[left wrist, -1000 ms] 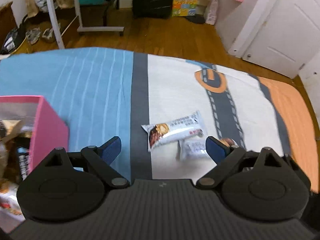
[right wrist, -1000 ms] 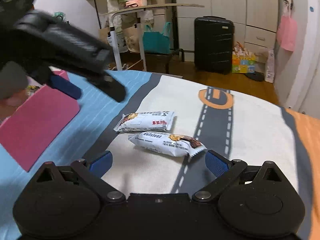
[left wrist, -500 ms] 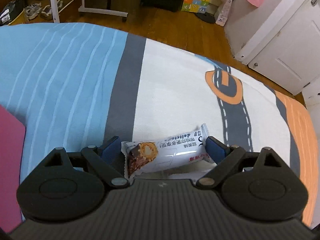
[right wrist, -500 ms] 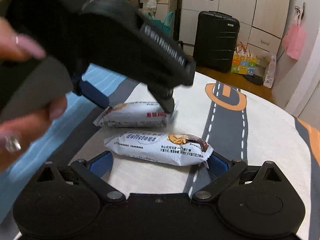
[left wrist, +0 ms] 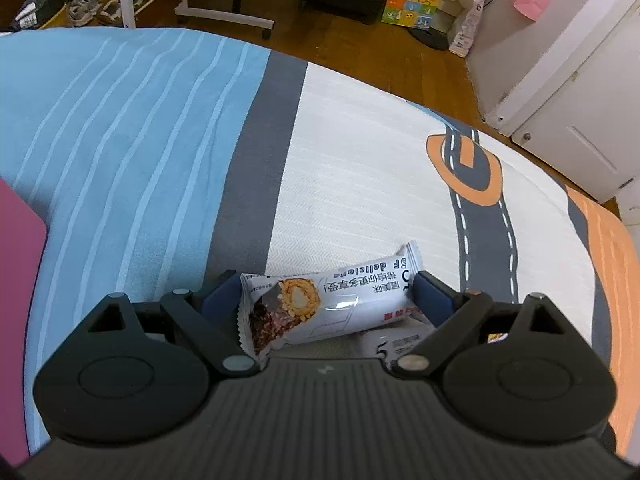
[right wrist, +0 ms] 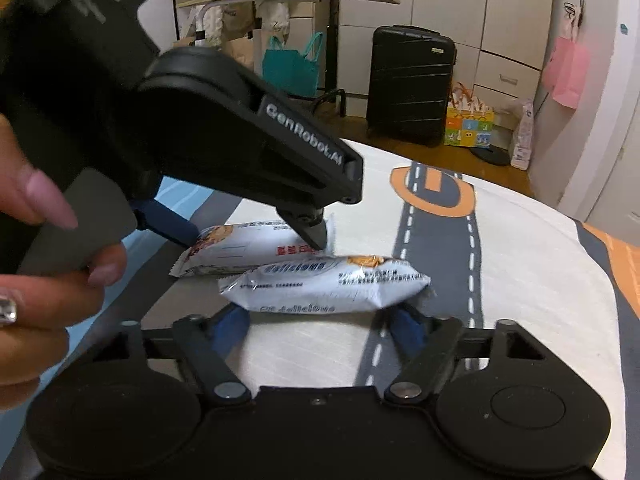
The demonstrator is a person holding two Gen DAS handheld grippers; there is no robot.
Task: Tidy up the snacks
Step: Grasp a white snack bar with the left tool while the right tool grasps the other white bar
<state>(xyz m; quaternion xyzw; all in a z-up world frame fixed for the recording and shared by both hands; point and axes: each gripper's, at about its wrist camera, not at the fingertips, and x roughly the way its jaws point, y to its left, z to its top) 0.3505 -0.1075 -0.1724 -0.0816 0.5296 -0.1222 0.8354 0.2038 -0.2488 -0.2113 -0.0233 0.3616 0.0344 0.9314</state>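
Note:
Two white snack bars lie side by side on the bed cover. My left gripper (left wrist: 320,296) straddles the far bar (left wrist: 328,300) lengthwise, one blue finger at each end, touching or nearly so. From the right wrist view the left gripper (right wrist: 248,236) comes down over that far bar (right wrist: 248,250). My right gripper (right wrist: 320,324) straddles the near bar (right wrist: 324,284), which looks bent and pressed between the fingers. The near bar shows partly under the left gripper (left wrist: 404,344).
A pink box (left wrist: 16,280) sits at the left edge of the bed. The bed cover (left wrist: 360,160) has blue stripes, a grey band and a road print. A black suitcase (right wrist: 408,84), bags and a wheeled stand are on the floor beyond.
Both grippers moved forward and down onto the bars. The left gripper now has the far bar between its fingers; the right gripper closed in on the near bar, which bulges.

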